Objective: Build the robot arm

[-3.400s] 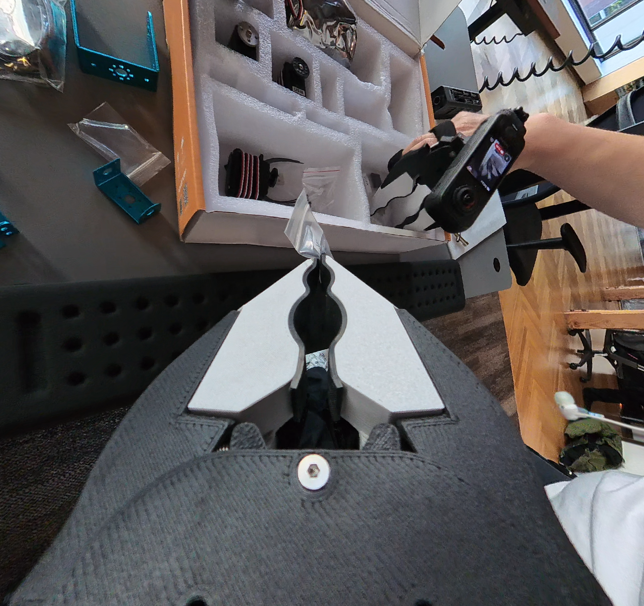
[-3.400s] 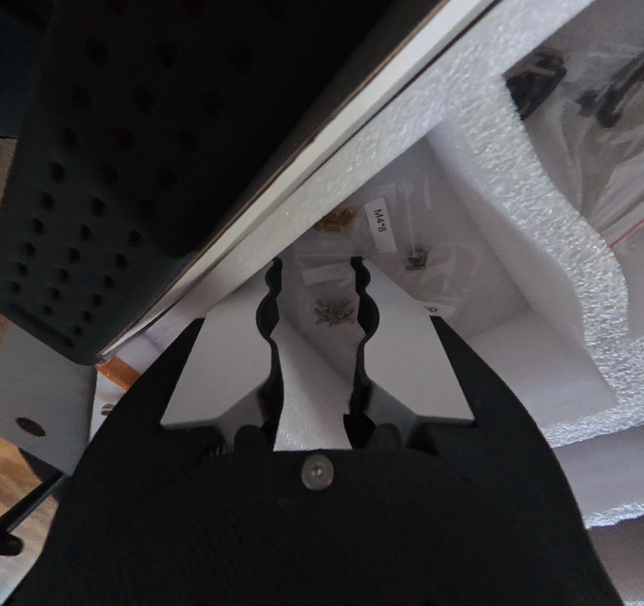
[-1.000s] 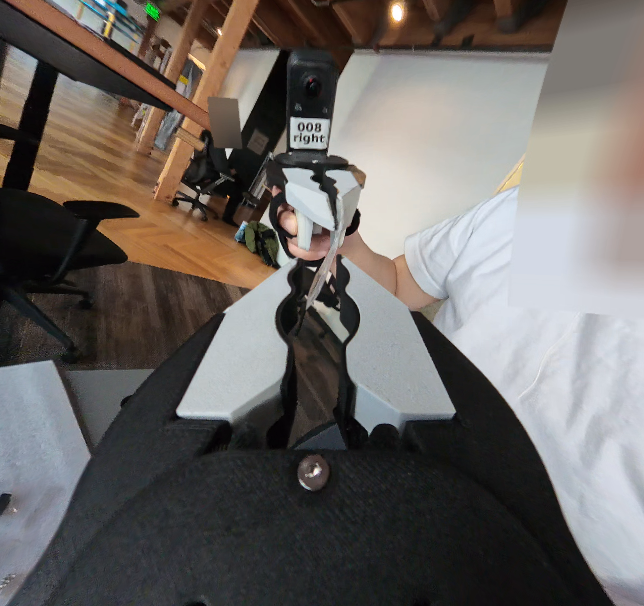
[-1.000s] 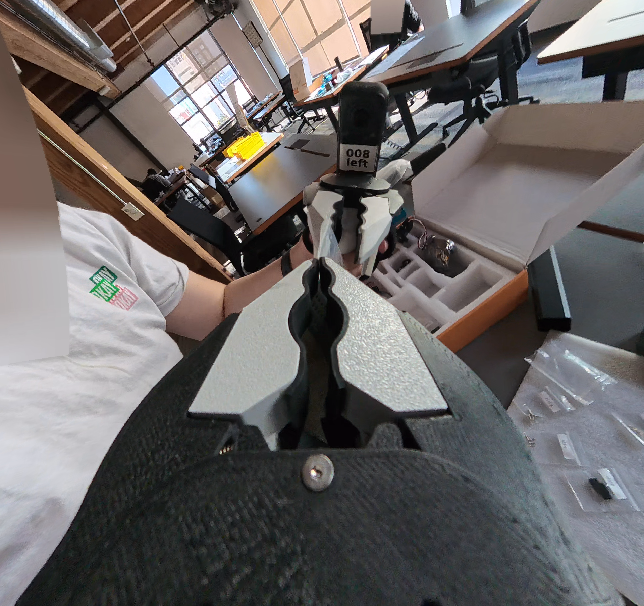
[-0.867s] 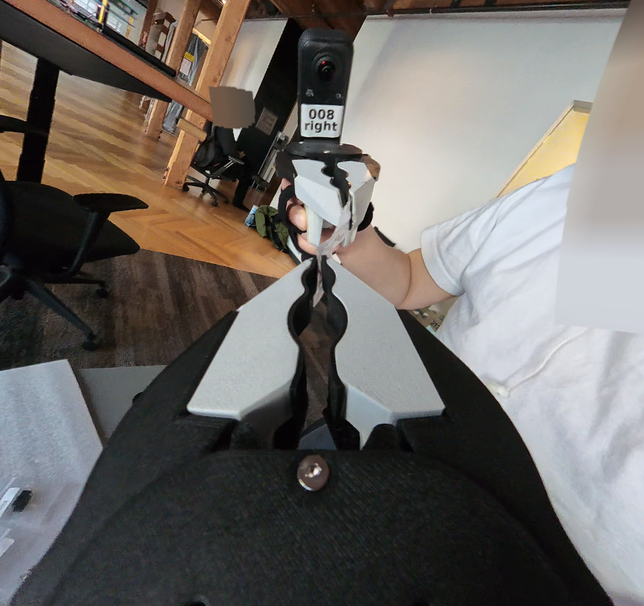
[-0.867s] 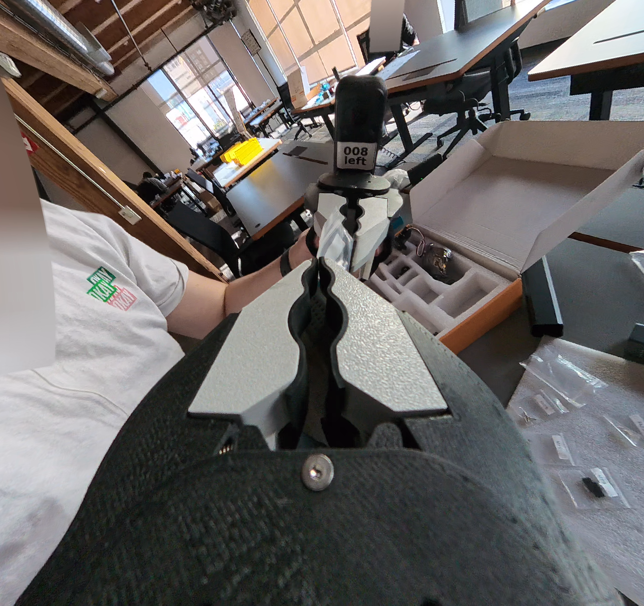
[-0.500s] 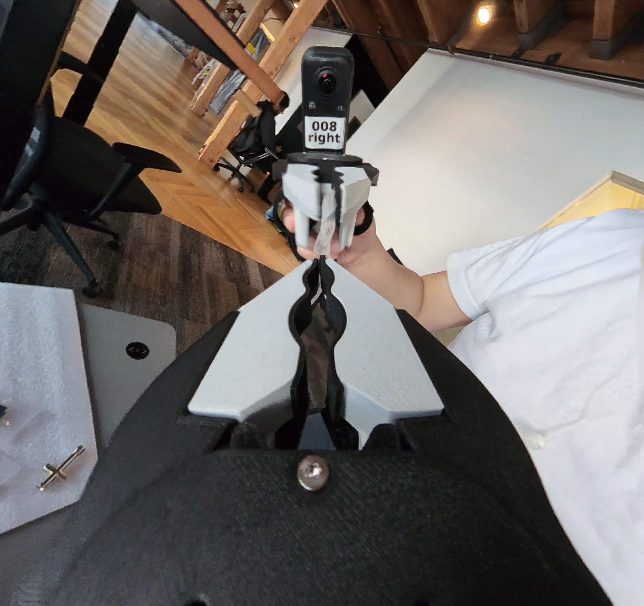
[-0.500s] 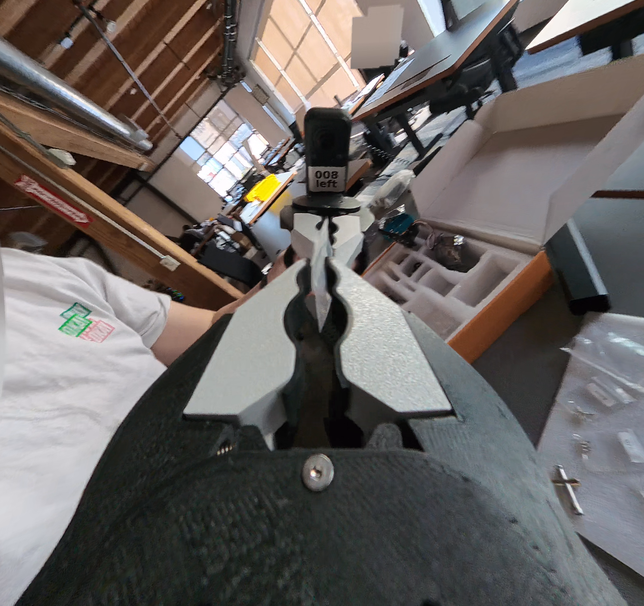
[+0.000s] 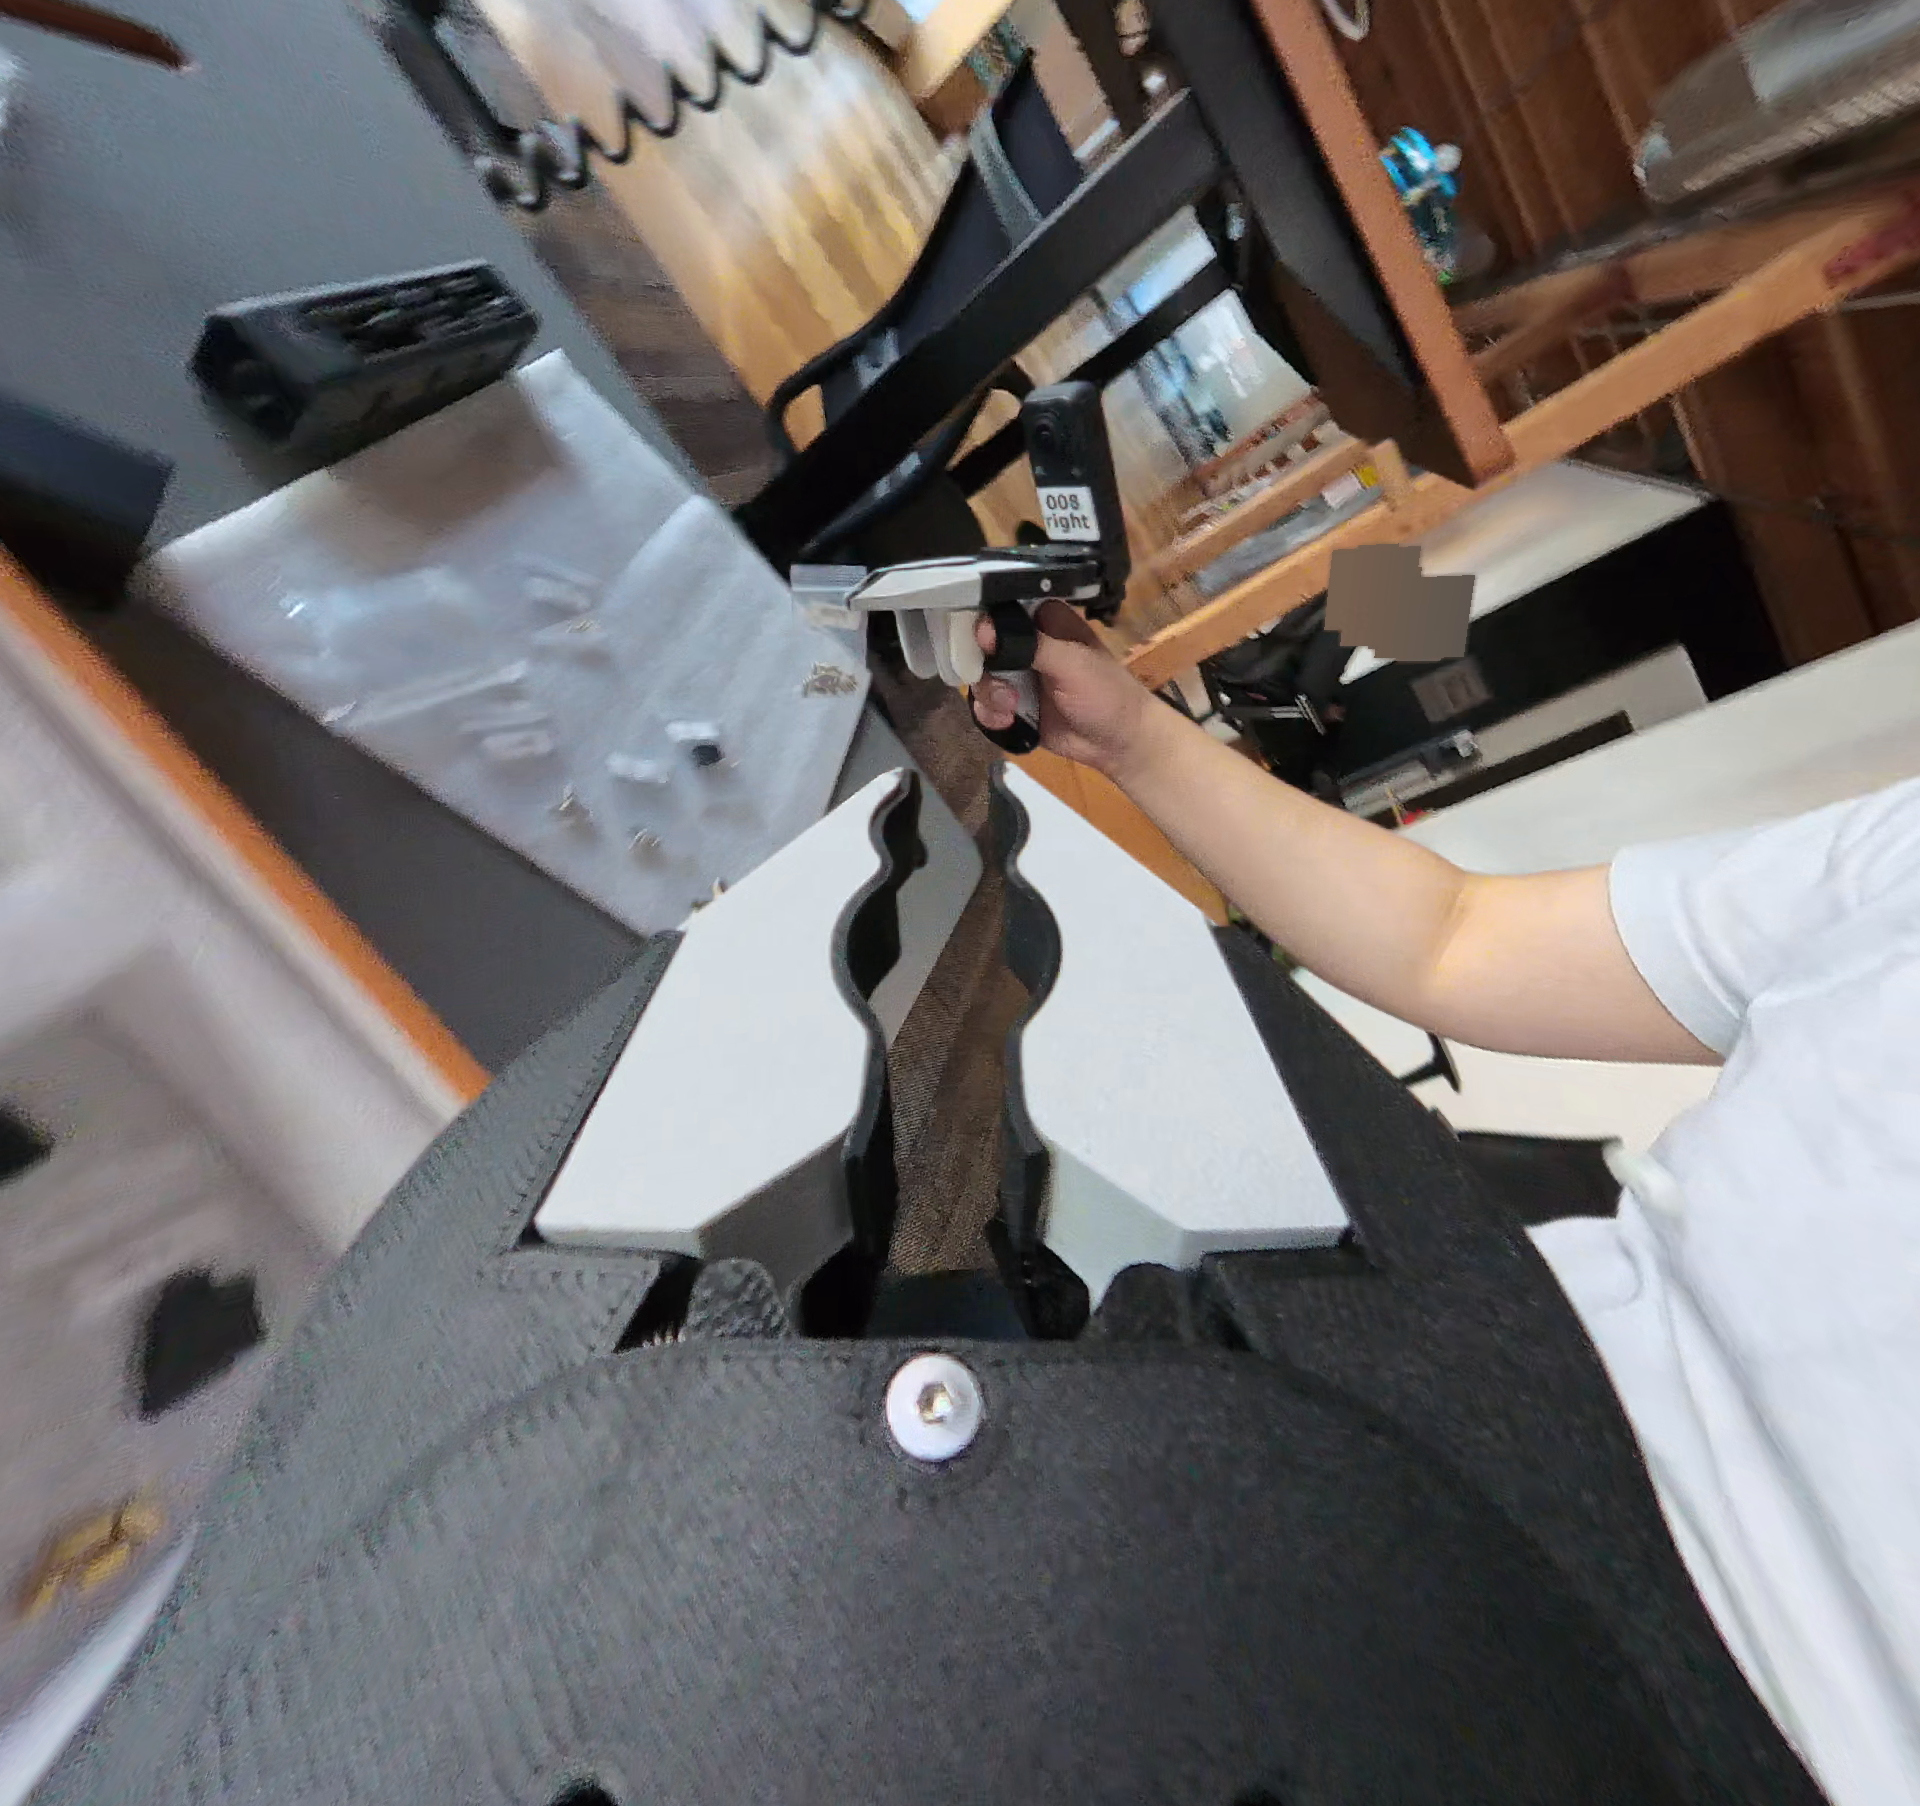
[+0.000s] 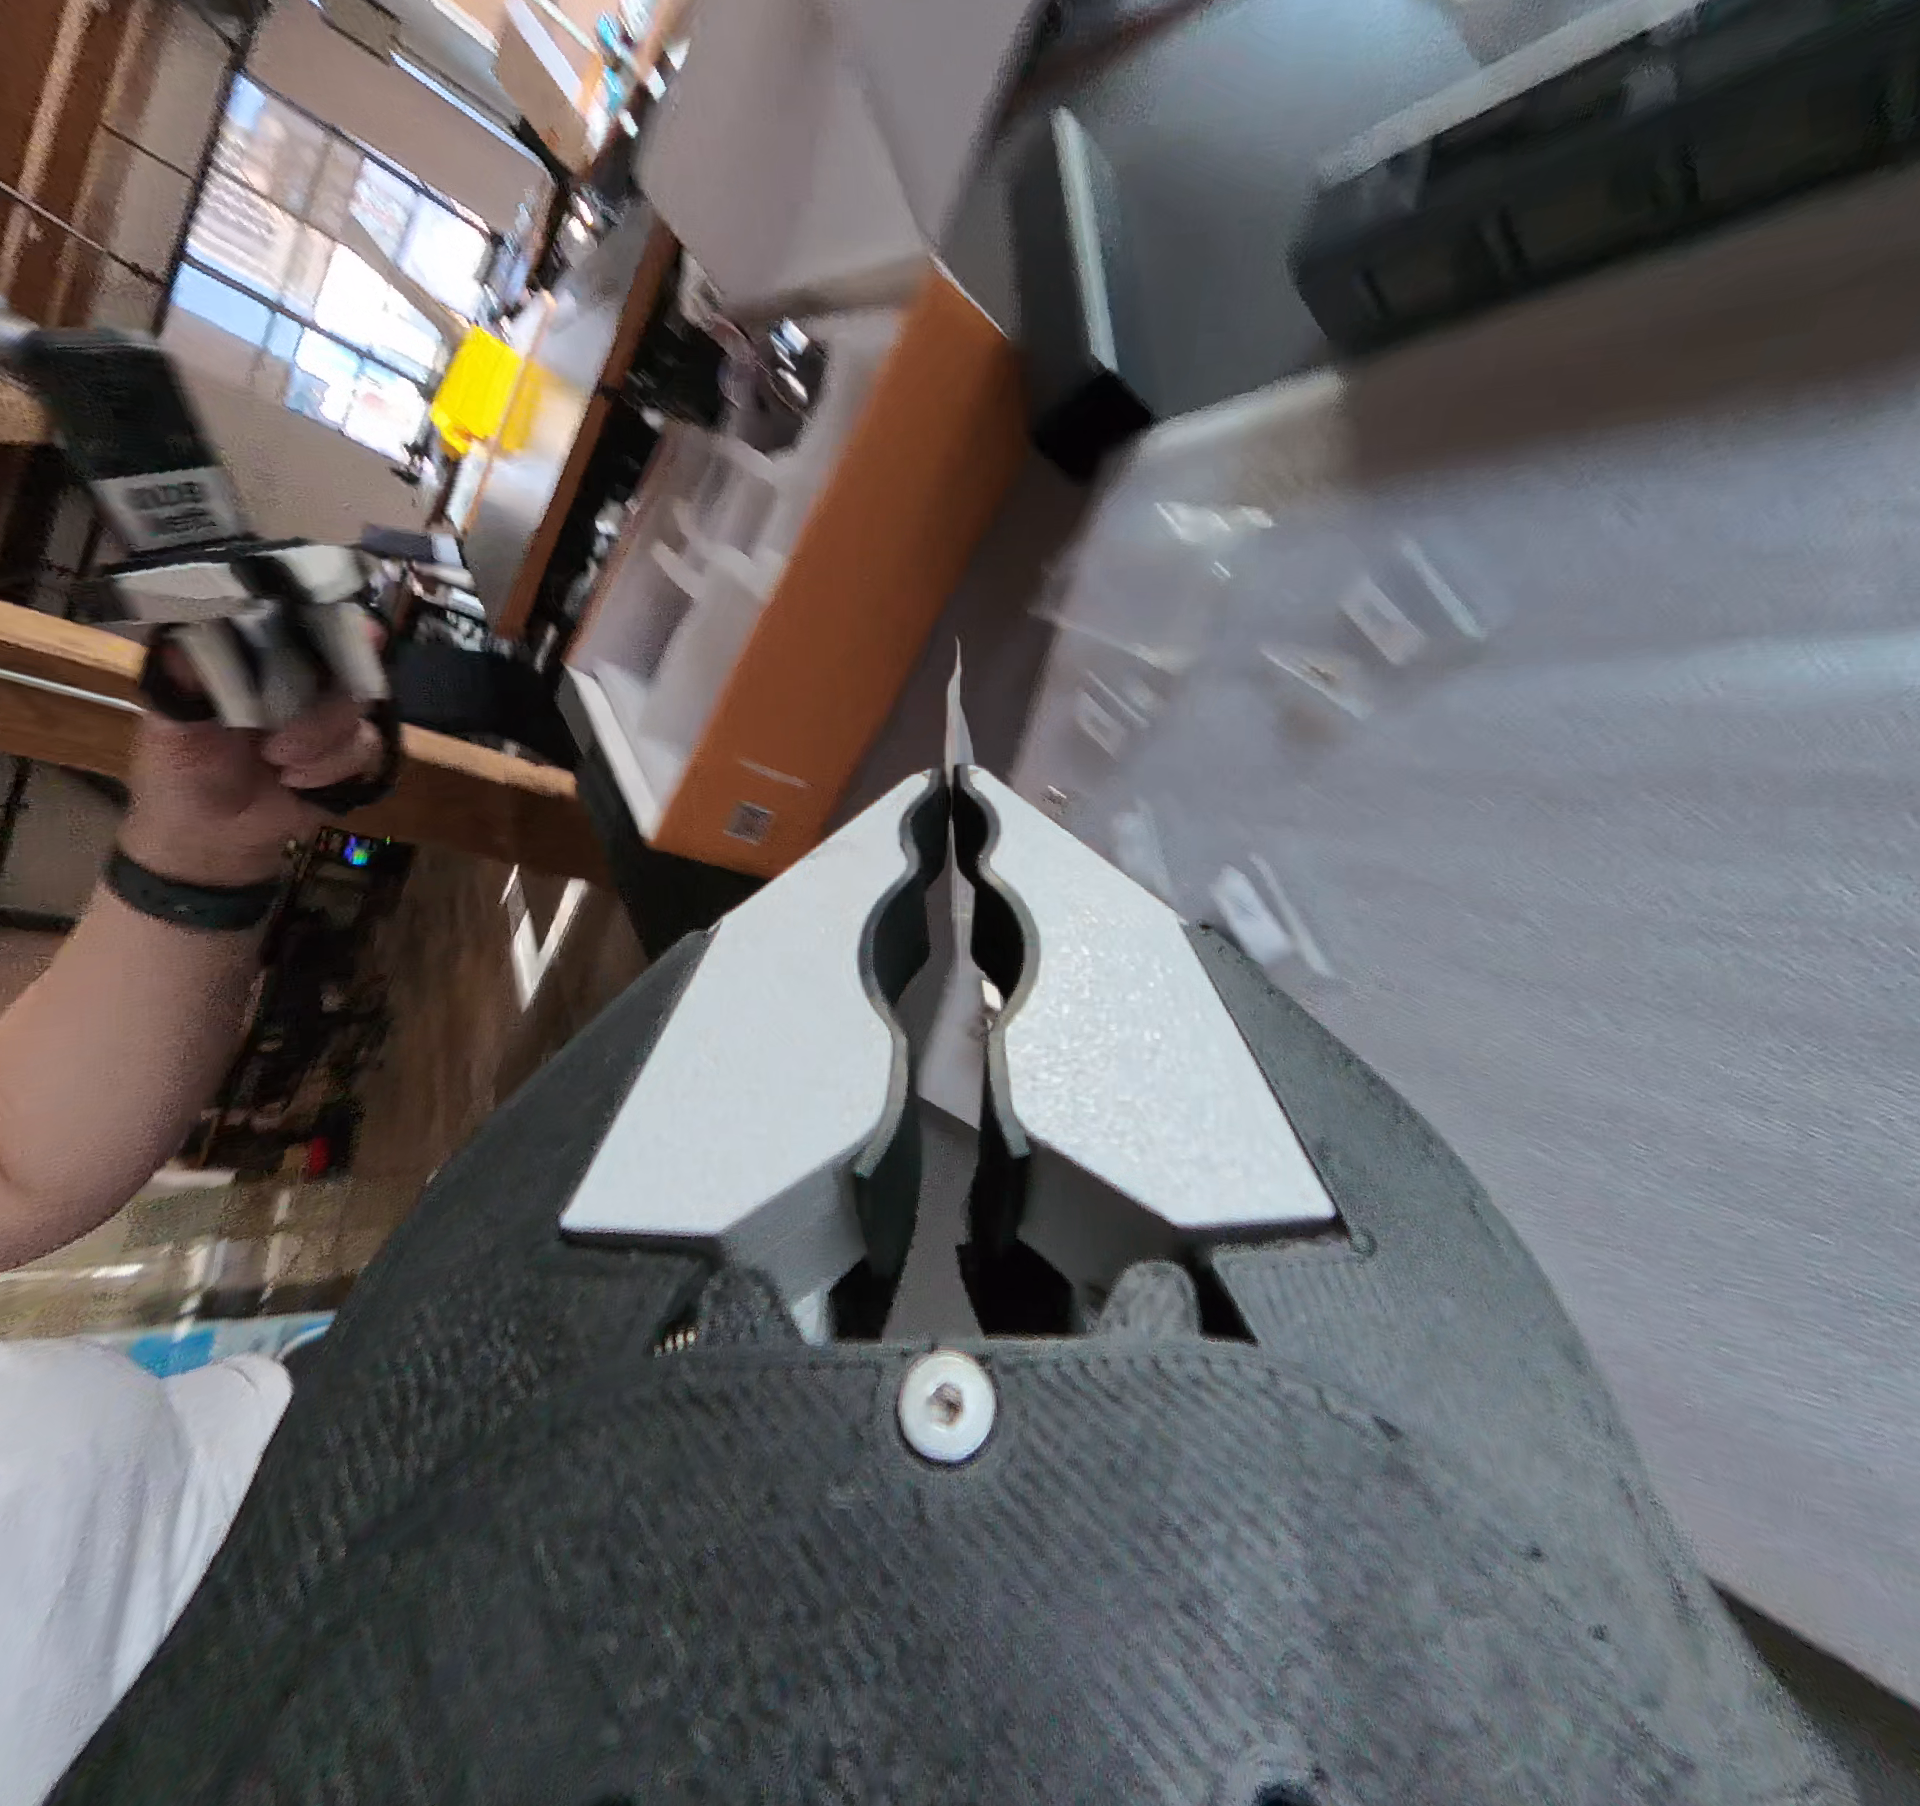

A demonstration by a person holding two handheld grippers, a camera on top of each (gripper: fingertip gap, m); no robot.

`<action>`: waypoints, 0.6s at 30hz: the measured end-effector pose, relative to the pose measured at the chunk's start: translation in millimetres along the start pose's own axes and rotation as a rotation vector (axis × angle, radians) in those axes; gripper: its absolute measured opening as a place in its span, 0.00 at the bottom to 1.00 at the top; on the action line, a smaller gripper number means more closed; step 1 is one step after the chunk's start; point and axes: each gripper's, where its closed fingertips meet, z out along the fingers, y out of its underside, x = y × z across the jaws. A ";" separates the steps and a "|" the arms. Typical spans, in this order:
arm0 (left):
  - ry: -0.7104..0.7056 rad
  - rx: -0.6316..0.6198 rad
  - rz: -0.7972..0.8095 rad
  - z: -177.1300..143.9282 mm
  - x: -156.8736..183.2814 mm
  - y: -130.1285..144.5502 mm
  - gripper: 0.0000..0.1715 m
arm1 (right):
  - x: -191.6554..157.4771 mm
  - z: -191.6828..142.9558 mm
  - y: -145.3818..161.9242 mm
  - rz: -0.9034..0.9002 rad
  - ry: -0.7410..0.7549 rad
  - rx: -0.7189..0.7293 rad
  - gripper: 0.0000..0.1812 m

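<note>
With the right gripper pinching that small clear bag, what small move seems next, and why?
Probably lower the right gripper toward the white foam sheet and let go there. It is shut on the small clear bag above the sheet, where other small bags lie; the left gripper is open, empty and apart.

The left gripper [image 9: 951, 790], clamped on the small clear bag [image 10: 954, 717] until half a second ago, now stands parted and empty. The bag is pinched in the right gripper [image 10: 953, 777] alone. The two grippers, tip to tip a moment back, are now well apart, the right one out over the white foam sheet [image 9: 447, 530] at the worktop's edge.
</note>
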 end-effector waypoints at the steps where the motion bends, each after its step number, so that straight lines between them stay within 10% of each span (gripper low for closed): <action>1: -0.027 0.009 -0.017 -5.7 -6.2 8.4 0.06 | 22.6 5.0 8.8 0.024 0.011 -0.044 0.00; 6: -0.150 0.031 -0.037 -16.6 -27.5 31.2 0.04 | 92.4 17.9 27.5 0.055 0.014 -0.170 0.00; 18: -0.221 0.073 0.004 27.1 -21.9 23.8 0.04 | 139.1 15.2 -2.4 -0.172 0.123 -0.176 0.00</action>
